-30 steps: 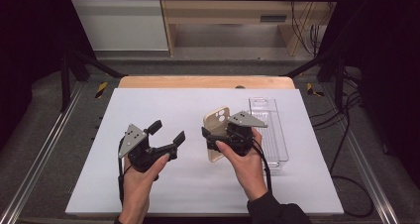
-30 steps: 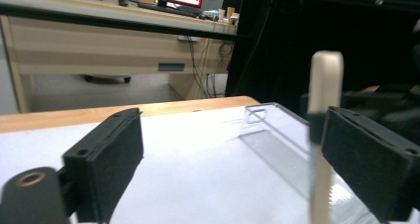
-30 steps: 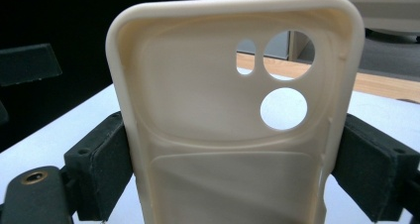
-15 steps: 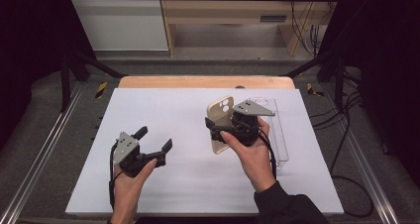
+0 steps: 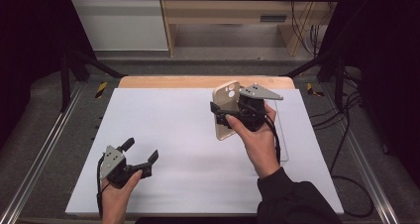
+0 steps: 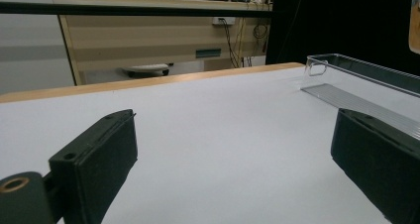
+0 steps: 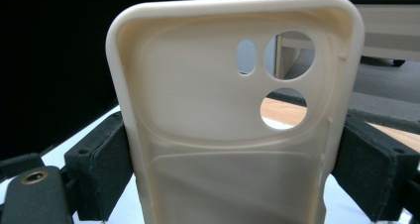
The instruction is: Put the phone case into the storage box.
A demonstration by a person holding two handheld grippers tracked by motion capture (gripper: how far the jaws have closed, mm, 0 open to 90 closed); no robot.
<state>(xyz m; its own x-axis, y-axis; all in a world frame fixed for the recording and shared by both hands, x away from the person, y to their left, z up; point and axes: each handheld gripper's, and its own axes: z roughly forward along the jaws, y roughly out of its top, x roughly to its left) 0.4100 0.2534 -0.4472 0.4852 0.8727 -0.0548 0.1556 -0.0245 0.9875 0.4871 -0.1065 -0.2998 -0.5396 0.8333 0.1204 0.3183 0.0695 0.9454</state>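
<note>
Cream phone case [image 7: 233, 120] already lifted, clamped upright across its sides in right claw [image 5: 233, 116], clear tray [image 5: 280, 135] just behind and below. Left claw [image 5: 141, 152] wide, empty, low over tabletop [image 5: 173, 120]. Placement probably left.

The cream, smooth, softly matt plastic phone case [image 7: 233, 120] sits between matt black, finely grainy gripper pads [image 7: 101, 172], while the white matt table sheet [image 5: 173, 130] meets a pale wooden far edge [image 5: 163, 82] and a glossy clear plastic tray [image 6: 356, 80].
</note>
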